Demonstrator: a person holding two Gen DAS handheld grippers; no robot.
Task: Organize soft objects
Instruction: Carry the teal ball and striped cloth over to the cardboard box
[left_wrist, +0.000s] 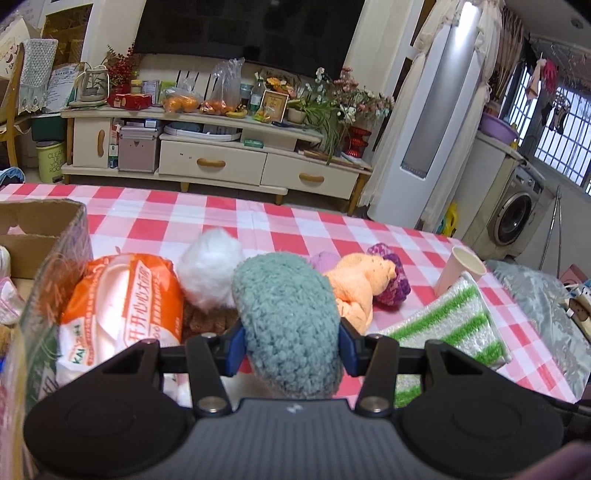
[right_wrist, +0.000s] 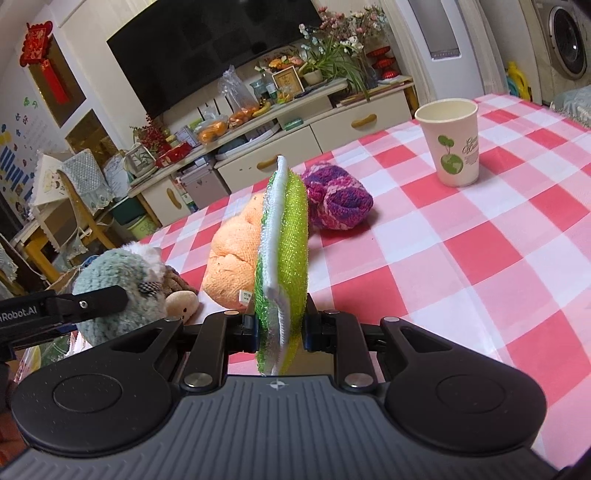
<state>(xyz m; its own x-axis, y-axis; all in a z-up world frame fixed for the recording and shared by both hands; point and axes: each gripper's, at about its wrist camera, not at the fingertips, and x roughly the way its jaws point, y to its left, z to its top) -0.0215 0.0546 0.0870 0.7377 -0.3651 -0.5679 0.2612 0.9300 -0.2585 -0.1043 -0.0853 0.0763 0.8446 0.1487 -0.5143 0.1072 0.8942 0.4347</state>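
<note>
Clamping: left gripper on teal plush; right gripper on sponge cloth.

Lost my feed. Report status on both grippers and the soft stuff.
Left gripper shut on teal knit plush, cardboard box at its left. Right gripper shut on green scrub cloth, held on edge. Orange towel, purple knit still on table.
</note>
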